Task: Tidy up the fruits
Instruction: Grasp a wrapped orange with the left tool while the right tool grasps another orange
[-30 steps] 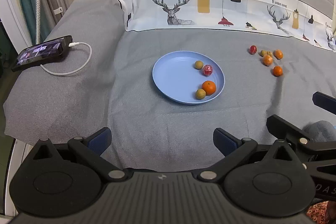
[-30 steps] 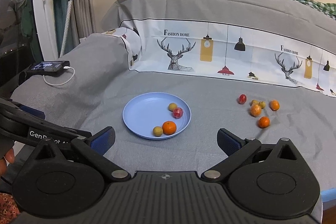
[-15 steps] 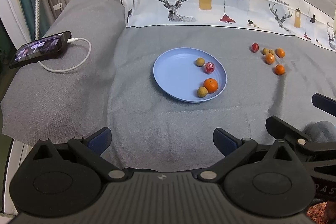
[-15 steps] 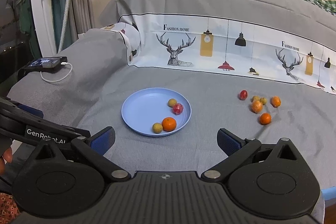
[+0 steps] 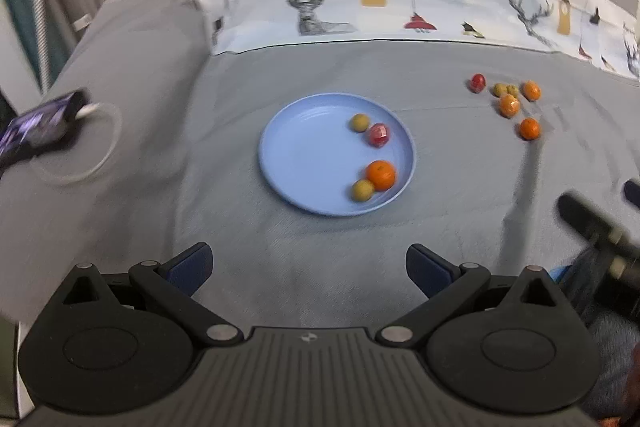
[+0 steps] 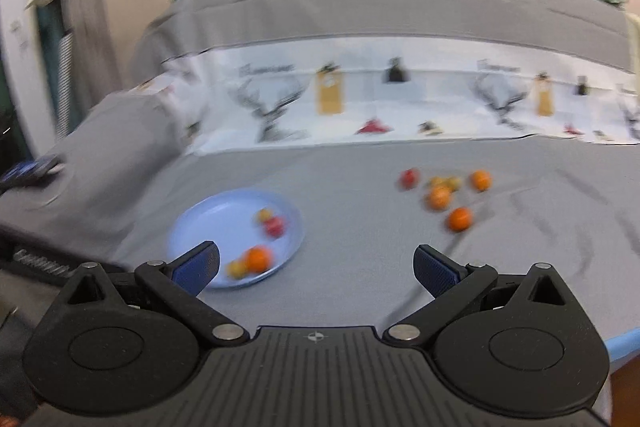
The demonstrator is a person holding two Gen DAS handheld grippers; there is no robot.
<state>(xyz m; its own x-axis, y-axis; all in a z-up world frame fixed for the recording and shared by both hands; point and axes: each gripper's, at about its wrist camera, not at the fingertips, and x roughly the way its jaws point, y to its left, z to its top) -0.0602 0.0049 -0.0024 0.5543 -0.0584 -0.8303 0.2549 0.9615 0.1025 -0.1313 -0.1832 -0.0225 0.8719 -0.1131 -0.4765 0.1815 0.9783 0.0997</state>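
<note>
A blue plate (image 5: 304, 155) lies on the grey bed cover and holds an orange (image 5: 381, 174), a red fruit (image 5: 378, 135) and two small yellow-green fruits (image 5: 362, 189). Several loose fruits lie to its right: a red one (image 5: 477, 82), small oranges (image 5: 529, 128) and yellow-green ones (image 5: 505, 89). My left gripper (image 5: 308, 267) is open and empty, short of the plate. My right gripper (image 6: 316, 269) is open and empty; the plate (image 6: 208, 223) is ahead left and the loose fruits (image 6: 459, 218) ahead right. The right wrist view is blurred.
A phone (image 5: 36, 131) with a white cable lies at the left edge of the bed. A printed white and grey pillow band (image 5: 372, 3) runs across the back. The right gripper's body (image 5: 592, 227) shows at the right of the left wrist view.
Both grippers have moved forward toward the bed; the right one has also swung right, so the plate sits further left in its view. Both stay open and empty.
</note>
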